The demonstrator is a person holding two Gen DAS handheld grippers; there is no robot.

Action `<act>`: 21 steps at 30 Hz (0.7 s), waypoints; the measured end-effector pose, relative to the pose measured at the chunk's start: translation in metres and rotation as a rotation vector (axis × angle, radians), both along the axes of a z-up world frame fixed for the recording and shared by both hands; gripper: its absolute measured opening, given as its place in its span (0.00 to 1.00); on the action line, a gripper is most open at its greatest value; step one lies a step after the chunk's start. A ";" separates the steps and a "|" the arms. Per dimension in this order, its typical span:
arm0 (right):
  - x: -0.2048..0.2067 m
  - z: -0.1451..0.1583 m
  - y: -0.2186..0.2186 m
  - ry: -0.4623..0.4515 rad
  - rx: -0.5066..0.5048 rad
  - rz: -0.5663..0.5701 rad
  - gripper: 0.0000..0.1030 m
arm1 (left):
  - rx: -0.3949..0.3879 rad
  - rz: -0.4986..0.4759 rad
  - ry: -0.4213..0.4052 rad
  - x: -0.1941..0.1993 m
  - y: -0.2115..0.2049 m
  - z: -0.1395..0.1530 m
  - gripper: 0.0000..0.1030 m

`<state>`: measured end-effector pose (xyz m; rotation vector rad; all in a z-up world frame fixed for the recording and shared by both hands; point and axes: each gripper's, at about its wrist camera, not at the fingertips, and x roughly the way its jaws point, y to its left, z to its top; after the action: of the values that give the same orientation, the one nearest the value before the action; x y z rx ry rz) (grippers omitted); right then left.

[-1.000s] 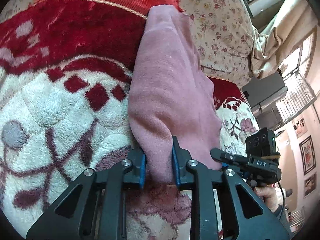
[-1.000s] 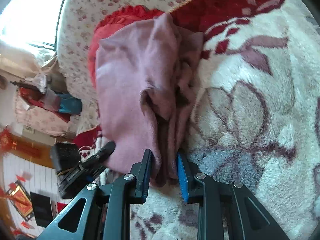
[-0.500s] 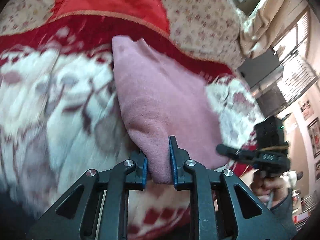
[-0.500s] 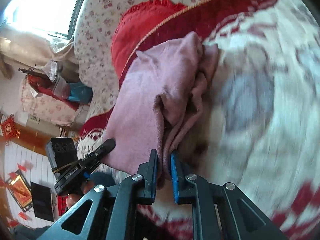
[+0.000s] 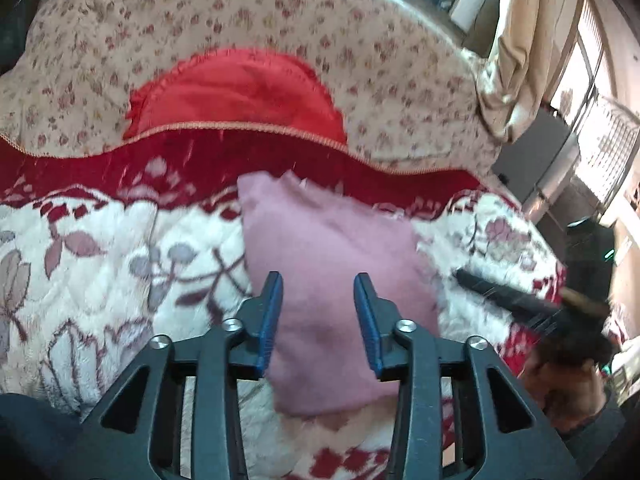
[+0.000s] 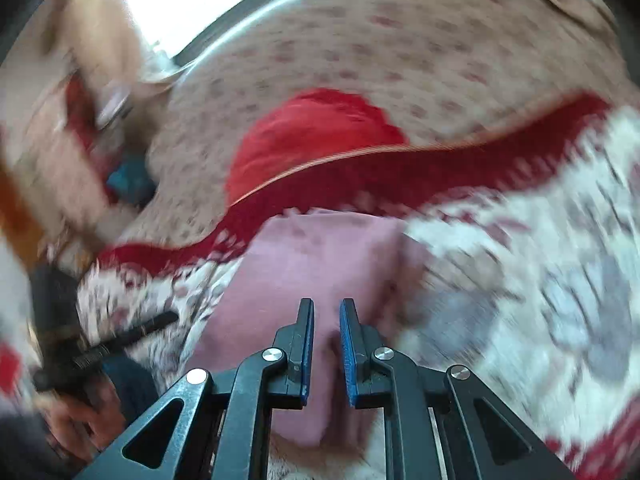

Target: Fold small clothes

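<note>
Left wrist view: our left gripper (image 5: 318, 316) had just been opening, jaws apart and clear of the folded pink knit garment (image 5: 332, 264) lying on the red-and-white floral fleece blanket (image 5: 120, 264). Right gripper (image 6: 326, 344) jaws were nearly together; cloth pinch unclear through blur.

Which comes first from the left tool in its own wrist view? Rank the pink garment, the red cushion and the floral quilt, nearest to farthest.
From the left tool:
1. pink garment, lying right under and ahead of the tips.
2. red cushion, beyond the garment, up centre.
3. floral quilt, behind and around the cushion, farthest back.
</note>
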<state>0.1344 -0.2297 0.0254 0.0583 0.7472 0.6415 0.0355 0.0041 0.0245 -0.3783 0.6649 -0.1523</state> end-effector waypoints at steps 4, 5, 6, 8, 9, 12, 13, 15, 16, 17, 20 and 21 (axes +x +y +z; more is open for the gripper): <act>0.017 -0.024 0.034 0.070 -0.140 0.062 0.12 | 0.038 -0.073 0.054 0.039 -0.014 -0.017 0.42; 0.022 -0.034 0.035 0.092 -0.184 0.055 0.11 | 0.048 -0.094 0.088 0.052 -0.016 -0.027 0.42; 0.024 -0.044 0.033 0.097 -0.247 0.021 0.11 | 0.048 -0.112 0.136 0.063 -0.017 -0.039 0.42; 0.030 -0.060 0.037 0.145 -0.290 0.007 0.11 | 0.023 -0.122 0.212 0.075 -0.017 -0.061 0.42; 0.029 -0.061 0.036 0.142 -0.275 -0.001 0.12 | 0.019 -0.121 0.182 0.073 -0.016 -0.060 0.42; 0.029 -0.062 0.034 0.157 -0.240 0.003 0.23 | -0.025 -0.138 0.192 0.075 -0.013 -0.060 0.52; 0.031 -0.062 0.030 0.191 -0.177 0.015 0.30 | -0.051 -0.151 0.192 0.076 -0.011 -0.061 0.59; 0.032 -0.061 0.028 0.255 -0.092 0.062 0.57 | -0.096 -0.173 0.190 0.078 -0.011 -0.061 0.70; 0.032 -0.062 0.029 0.281 -0.070 0.093 0.61 | -0.112 -0.184 0.190 0.079 -0.011 -0.060 0.77; 0.031 -0.062 0.030 0.287 -0.073 0.103 0.64 | -0.119 -0.194 0.194 0.079 -0.012 -0.059 0.78; 0.030 -0.047 0.030 0.261 -0.142 0.088 0.44 | -0.105 -0.197 0.203 0.079 -0.011 -0.040 0.78; 0.032 -0.035 0.024 0.214 -0.136 0.062 0.41 | -0.136 -0.199 0.163 0.081 -0.004 -0.024 0.78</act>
<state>0.1668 -0.2058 -0.0094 -0.0213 1.0006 0.6481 0.1162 0.0003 0.0001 -0.4581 0.8560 -0.3605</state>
